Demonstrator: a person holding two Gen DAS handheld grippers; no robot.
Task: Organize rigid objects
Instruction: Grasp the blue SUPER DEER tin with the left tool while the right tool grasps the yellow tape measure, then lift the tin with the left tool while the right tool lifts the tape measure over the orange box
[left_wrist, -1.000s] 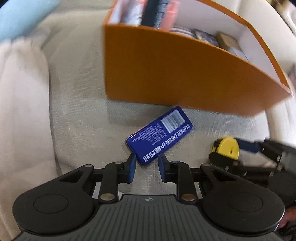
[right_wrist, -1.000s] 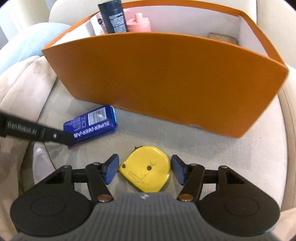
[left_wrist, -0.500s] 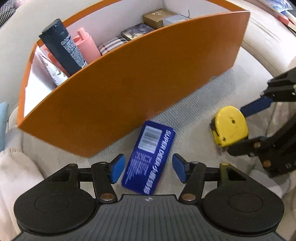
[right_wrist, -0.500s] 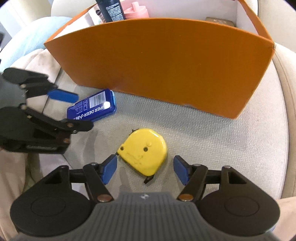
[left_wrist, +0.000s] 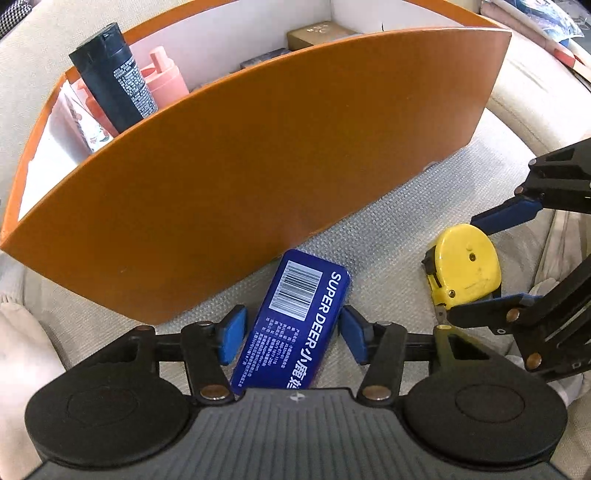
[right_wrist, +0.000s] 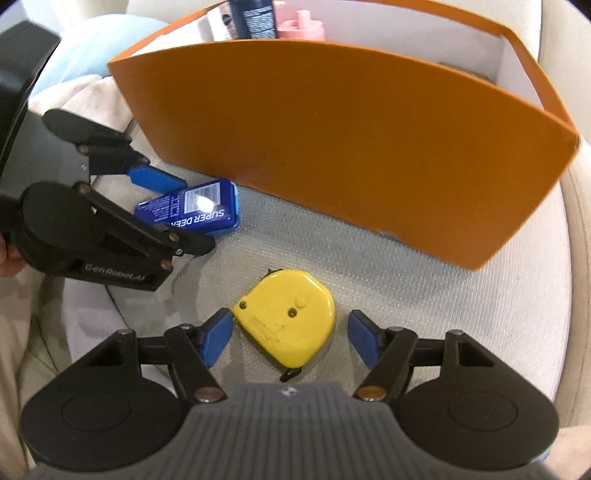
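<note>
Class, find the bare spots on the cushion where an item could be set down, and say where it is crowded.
Free: the cushion right of the yellow tape measure, below the orange box. Crowded: the left, where the left gripper straddles the blue tin against the box wall, and around the tape measure, straddled by the right gripper.

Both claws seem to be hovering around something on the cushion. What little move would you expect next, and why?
Probably both close. The left gripper, whose fingers have just been narrowing, straddles the blue tin with small gaps either side. The right gripper brackets the yellow tape measure, one pad nearly touching, the other apart. Neither item is gripped yet, and the orange box stands just behind them.
</note>
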